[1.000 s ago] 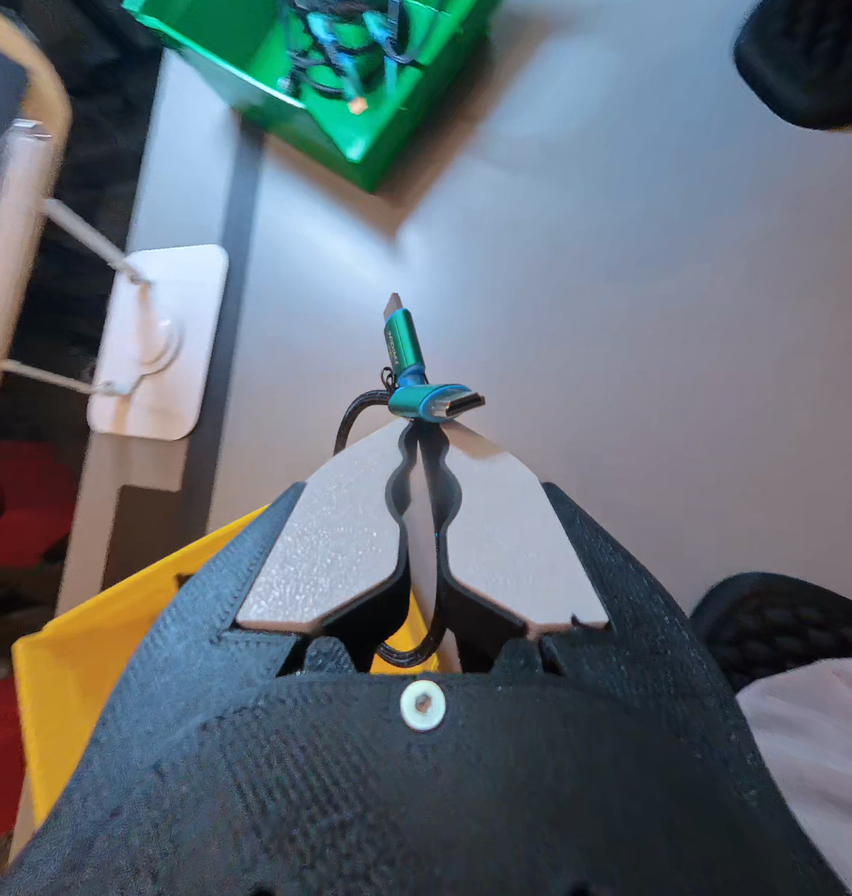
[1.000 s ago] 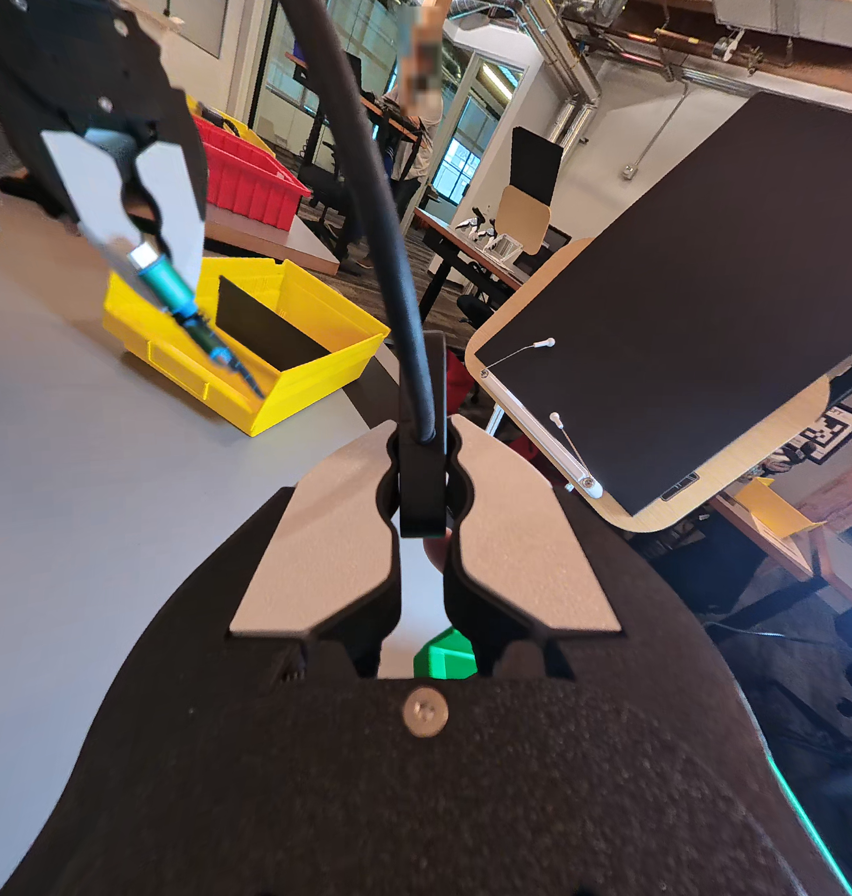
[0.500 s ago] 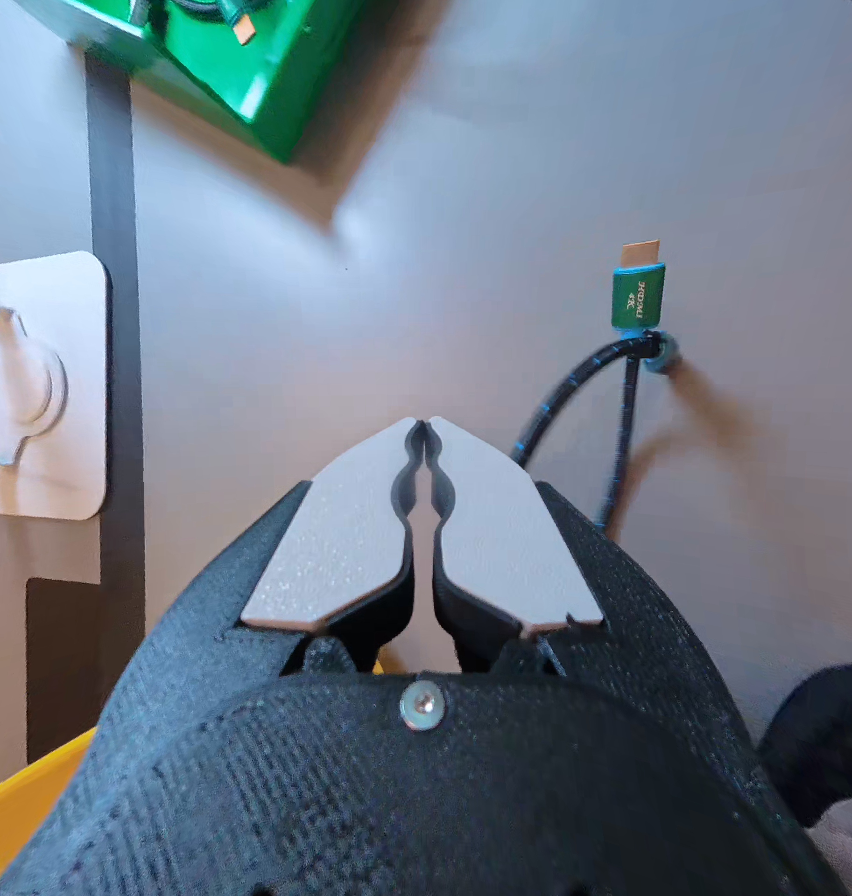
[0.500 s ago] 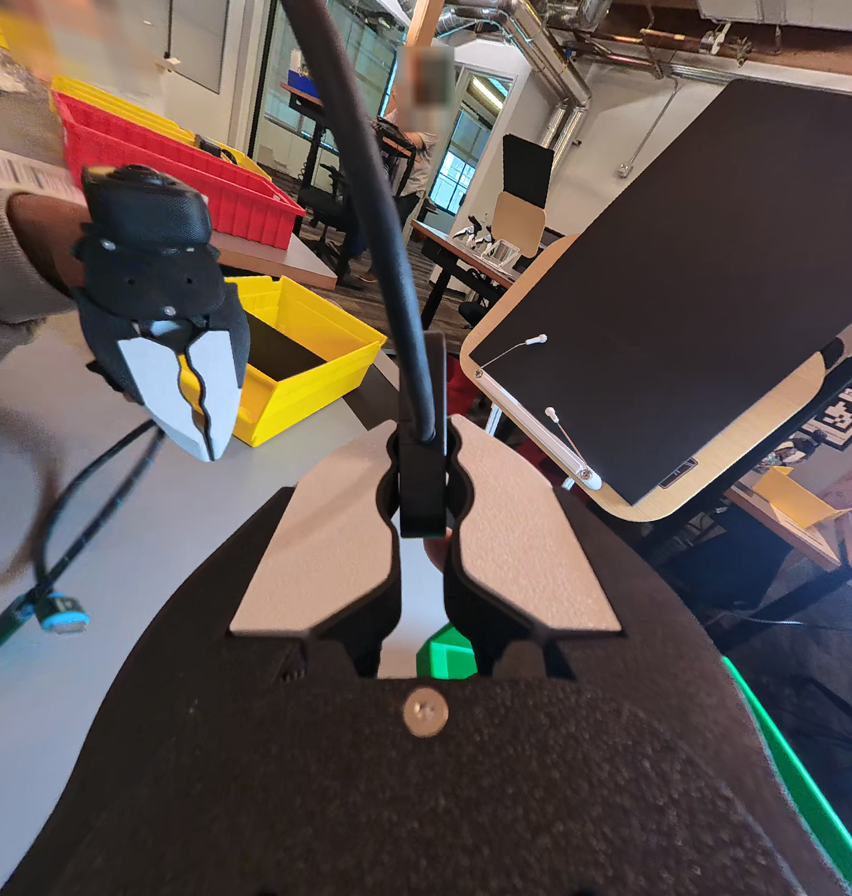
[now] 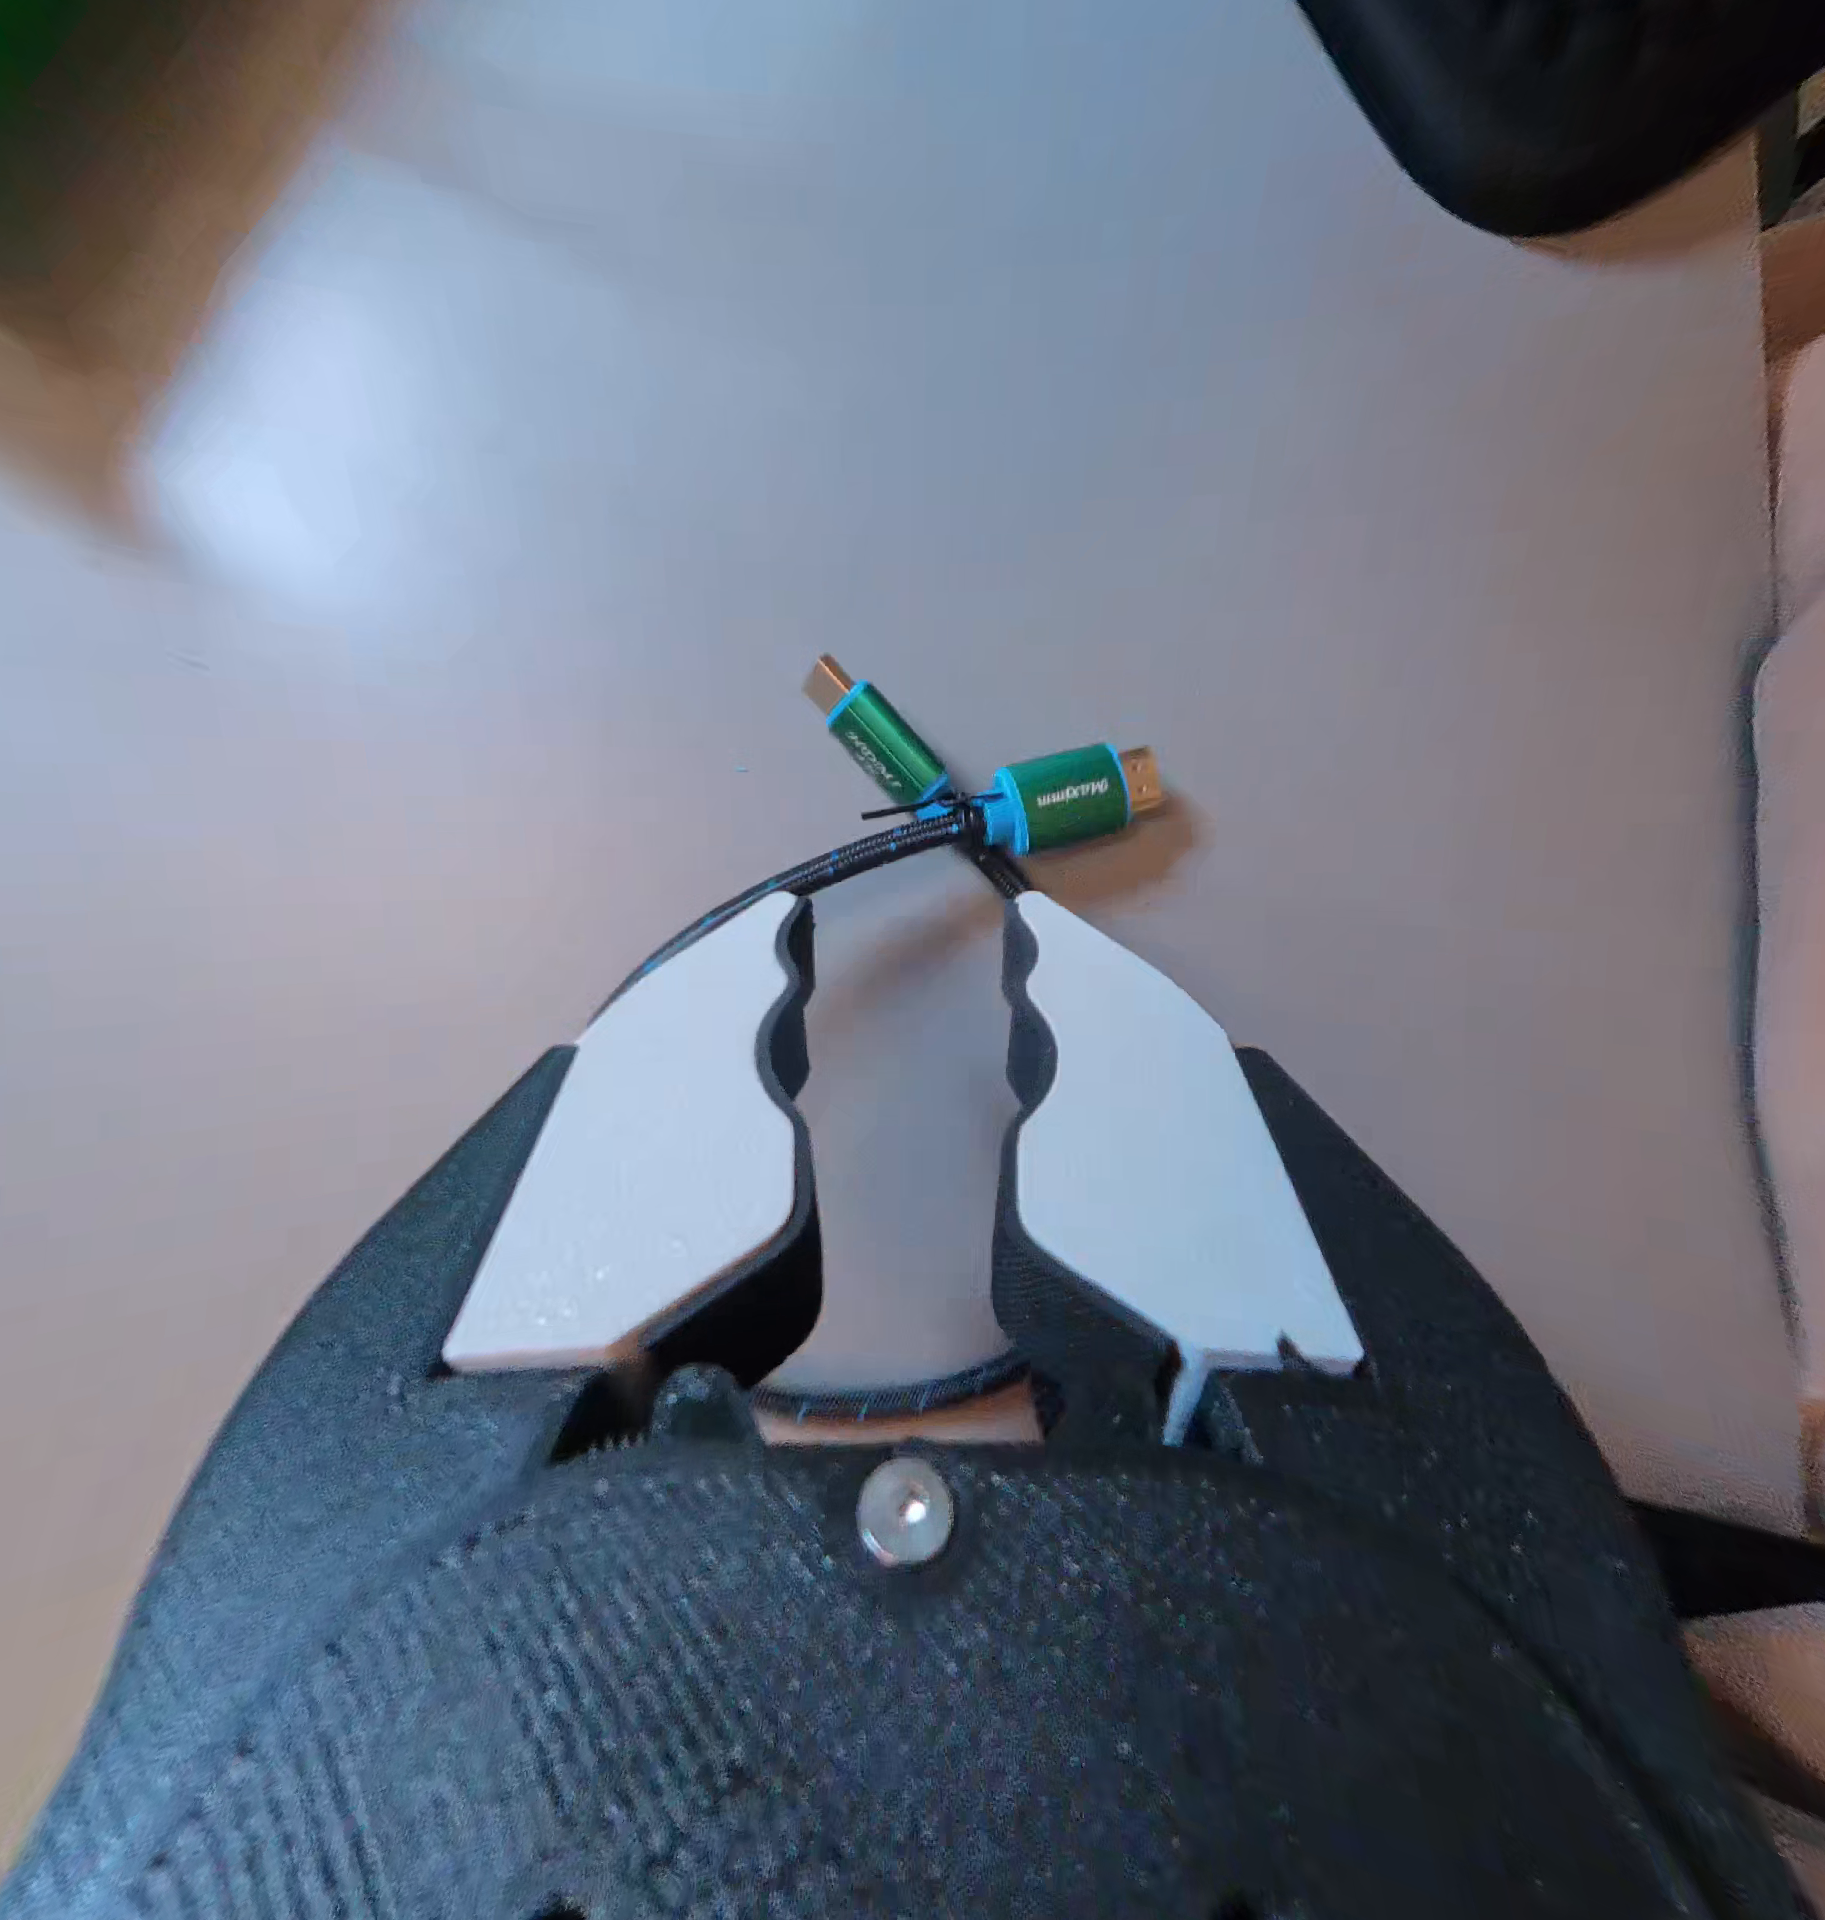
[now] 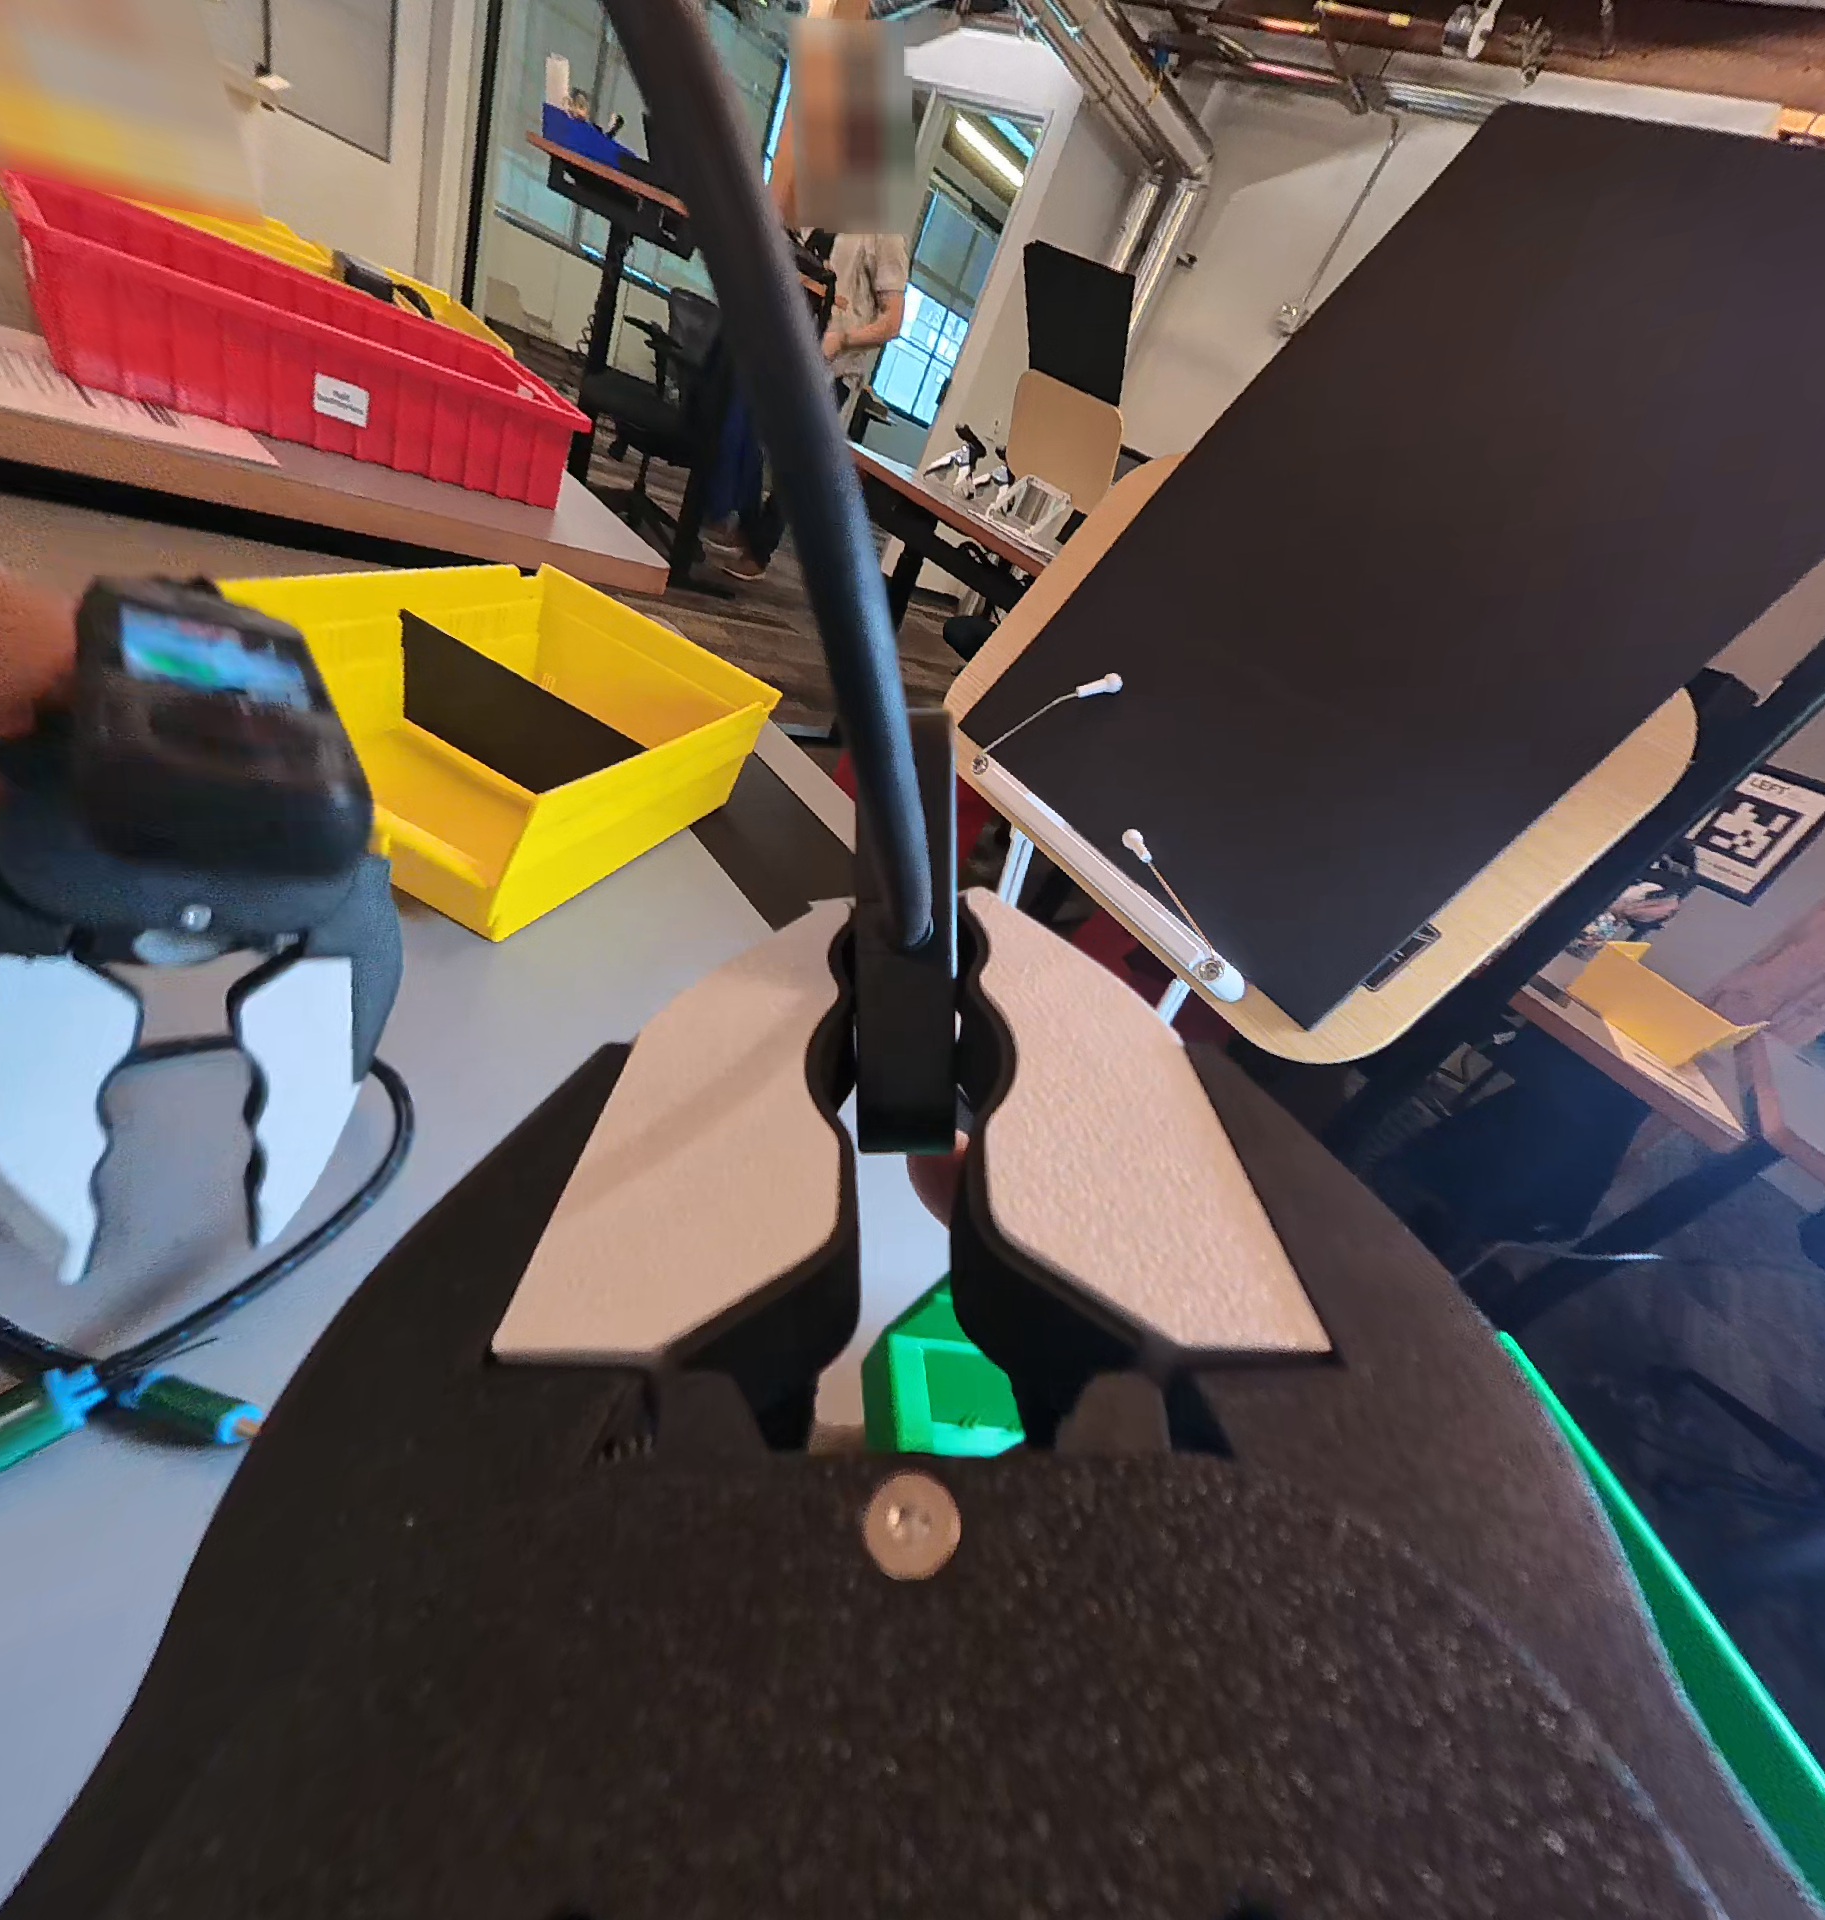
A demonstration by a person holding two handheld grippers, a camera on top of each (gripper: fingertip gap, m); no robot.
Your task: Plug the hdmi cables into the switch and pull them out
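Observation:
A short braided black HDMI cable [image 5: 866,847], tied in a loop, lies on the grey table with its two green plugs [image 5: 1069,798] crossed. My left gripper [image 5: 910,902] is open and empty, just above the cable, its fingertips on either side of the loop behind the plugs. In the right wrist view the left gripper [image 6: 170,1247] hangs open over the cable [image 6: 175,1403] at the left. My right gripper [image 6: 906,914] is shut on the black switch [image 6: 906,1029], held upright, with its thick black lead [image 6: 783,416] arching up.
A yellow bin [image 6: 617,790] stands at the table's far edge and a red bin [image 6: 264,343] on a desk behind it. A green bin [image 6: 939,1397] sits below my right gripper. A tilted black board [image 6: 1459,623] is at the right. A person [image 6: 866,301] stands far off. The gap from one gripper's tips to the other's is roughly 25 centimetres.
My left gripper let go of the tied HDMI cable, which now lies on the table. It has since opened and moved over the cable. The right gripper still holds the switch.

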